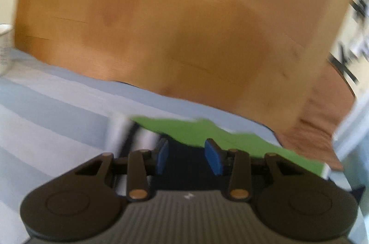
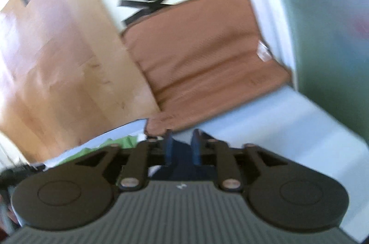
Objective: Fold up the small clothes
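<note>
My left gripper (image 1: 188, 155) hovers low over a pale blue striped sheet (image 1: 57, 119). Its blue pads (image 1: 214, 158) stand apart, and dark navy cloth (image 1: 184, 165) shows in the gap beneath them, apparently not pinched. A green garment (image 1: 207, 131) lies flat just beyond the fingertips. My right gripper (image 2: 182, 147) is open too, its pads (image 2: 196, 148) parted over more dark navy cloth (image 2: 180, 165). The green garment (image 2: 110, 143) peeks out to its left. Both views are blurred.
Wooden floor (image 1: 173, 13) spreads beyond the sheet's edge. A brown padded cushion (image 2: 203, 59) lies past the right gripper, beside a green wall (image 2: 334, 48). A white cup (image 1: 4, 45) stands at far left. A blurred white and black striped piece (image 1: 129, 135) lies left of the green garment.
</note>
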Available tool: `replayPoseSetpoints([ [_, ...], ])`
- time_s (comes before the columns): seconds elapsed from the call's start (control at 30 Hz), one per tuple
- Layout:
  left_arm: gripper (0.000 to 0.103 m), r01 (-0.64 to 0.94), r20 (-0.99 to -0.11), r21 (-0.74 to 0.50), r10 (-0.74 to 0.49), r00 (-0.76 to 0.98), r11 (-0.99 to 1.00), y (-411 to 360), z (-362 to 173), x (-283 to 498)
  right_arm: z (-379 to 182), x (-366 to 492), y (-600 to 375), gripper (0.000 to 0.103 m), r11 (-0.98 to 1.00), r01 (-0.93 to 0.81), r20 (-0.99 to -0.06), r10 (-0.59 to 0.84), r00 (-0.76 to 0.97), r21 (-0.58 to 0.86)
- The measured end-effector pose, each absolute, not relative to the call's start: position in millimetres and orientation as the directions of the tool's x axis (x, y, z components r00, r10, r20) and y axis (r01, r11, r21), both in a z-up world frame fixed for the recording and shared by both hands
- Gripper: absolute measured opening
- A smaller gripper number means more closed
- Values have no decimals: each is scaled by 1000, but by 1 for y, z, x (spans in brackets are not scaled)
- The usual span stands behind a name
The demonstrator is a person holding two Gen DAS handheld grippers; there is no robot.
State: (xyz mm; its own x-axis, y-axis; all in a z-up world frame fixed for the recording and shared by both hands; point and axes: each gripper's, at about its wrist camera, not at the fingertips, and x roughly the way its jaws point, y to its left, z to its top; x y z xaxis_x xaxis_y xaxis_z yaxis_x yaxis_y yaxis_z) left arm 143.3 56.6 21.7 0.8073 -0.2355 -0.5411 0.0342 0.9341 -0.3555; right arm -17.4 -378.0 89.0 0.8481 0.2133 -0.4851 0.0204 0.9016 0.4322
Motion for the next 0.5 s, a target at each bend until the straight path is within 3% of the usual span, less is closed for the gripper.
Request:
replayPoseSetpoints([
  [0.07, 37, 70, -538, -327, -246, 806, 942, 37, 9, 144, 84, -31, -381, 43, 893, 41, -478, 200, 856, 448],
  [0.17, 36, 68, -586, -267, -218, 780, 961, 24, -17, 150, 76, -40, -371, 49, 933, 51, -495, 142, 857, 356],
  [0.23, 40, 97, -570, -219, -208, 795, 971, 22, -18, 148, 66, -34, -358, 51, 954, 21, -518, 144, 843, 300],
  [0.4, 45, 117, -567, -184, -203, 798, 976, 21, -16, 144, 35, -17, -323, 66, 980, -74, -604, 173, 778, 186],
  [0.5, 47, 126, -563, -208, -224, 796, 970, 28, -17, 146, 16, -1, -315, 69, 990, -55, -622, 125, 773, 131],
])
